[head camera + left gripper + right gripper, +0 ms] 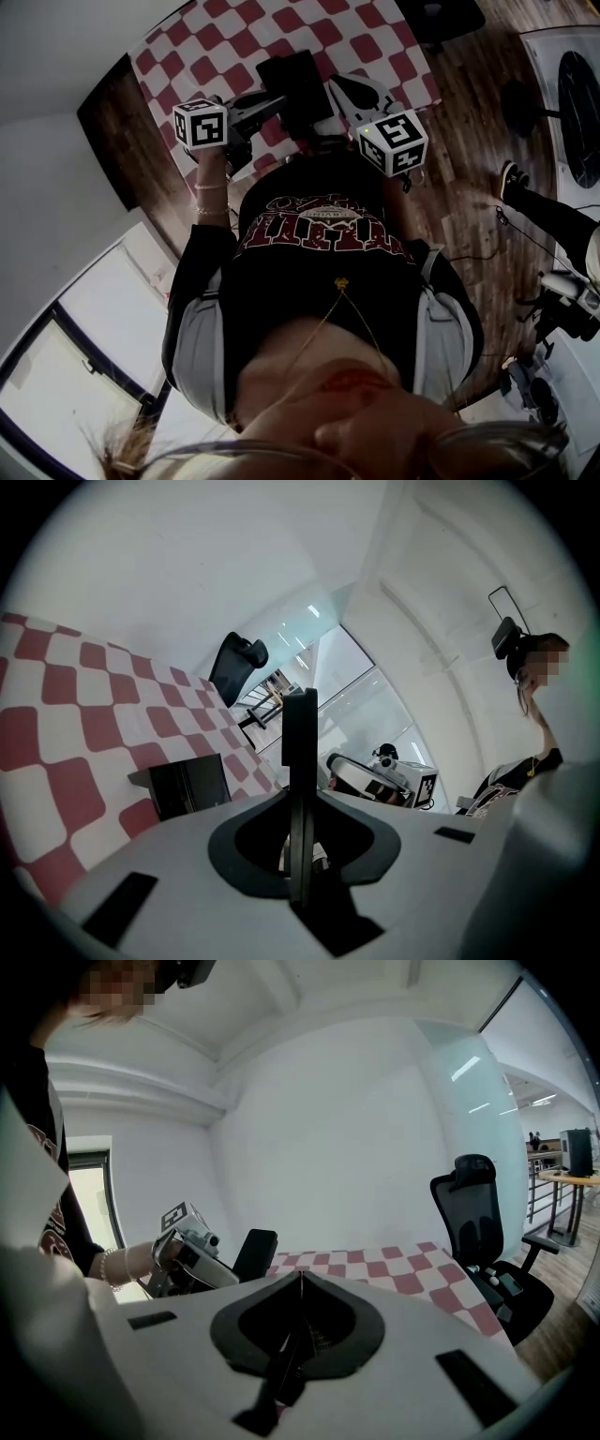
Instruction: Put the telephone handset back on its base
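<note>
black slab-shaped telephone [292, 80] on the red-checked table [366, 42] lies just ahead of the left gripper [300, 726] — farther from the right gripper [300, 1279]; both pinched together, empty.

The left gripper [265, 103] and right gripper [336, 89] reach over the red-and-white checked bench [375, 37]. A black telephone [292, 75] lies between their jaws, just ahead.

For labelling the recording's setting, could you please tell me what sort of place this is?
Probably an office or lab room: a black office chair, a red-and-white checked tablecloth and glass partitions.
</note>
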The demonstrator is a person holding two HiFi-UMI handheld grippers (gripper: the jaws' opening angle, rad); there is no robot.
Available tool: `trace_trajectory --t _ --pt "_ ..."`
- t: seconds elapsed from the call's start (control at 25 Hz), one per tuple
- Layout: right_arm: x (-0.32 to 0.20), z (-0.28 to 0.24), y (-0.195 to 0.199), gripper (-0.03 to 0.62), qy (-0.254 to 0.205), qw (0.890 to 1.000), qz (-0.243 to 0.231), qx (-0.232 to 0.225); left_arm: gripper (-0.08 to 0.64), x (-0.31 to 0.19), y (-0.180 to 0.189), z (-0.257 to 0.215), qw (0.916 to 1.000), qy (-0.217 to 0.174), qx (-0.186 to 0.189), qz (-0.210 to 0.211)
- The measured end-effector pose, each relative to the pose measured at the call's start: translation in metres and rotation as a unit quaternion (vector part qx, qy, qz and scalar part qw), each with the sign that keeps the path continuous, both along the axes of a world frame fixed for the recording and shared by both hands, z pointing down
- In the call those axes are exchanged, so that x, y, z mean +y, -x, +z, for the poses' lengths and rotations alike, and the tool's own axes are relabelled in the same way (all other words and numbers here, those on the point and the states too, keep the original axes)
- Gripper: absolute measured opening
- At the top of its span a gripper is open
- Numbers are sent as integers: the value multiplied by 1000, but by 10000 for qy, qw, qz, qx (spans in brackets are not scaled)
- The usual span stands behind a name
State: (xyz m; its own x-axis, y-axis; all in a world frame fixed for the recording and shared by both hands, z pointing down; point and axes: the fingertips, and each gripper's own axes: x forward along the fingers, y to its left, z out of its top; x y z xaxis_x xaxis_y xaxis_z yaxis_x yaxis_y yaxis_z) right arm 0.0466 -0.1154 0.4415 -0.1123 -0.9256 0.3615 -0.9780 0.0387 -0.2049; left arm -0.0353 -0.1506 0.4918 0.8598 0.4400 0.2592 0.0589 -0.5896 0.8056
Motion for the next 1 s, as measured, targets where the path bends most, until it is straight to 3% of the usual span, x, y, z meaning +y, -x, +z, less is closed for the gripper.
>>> trace_trajectory --t 1.0 --pt "-14 0 0 20 51 9998 -97 150 81 -19 0 28 9996 187 -115 -202"
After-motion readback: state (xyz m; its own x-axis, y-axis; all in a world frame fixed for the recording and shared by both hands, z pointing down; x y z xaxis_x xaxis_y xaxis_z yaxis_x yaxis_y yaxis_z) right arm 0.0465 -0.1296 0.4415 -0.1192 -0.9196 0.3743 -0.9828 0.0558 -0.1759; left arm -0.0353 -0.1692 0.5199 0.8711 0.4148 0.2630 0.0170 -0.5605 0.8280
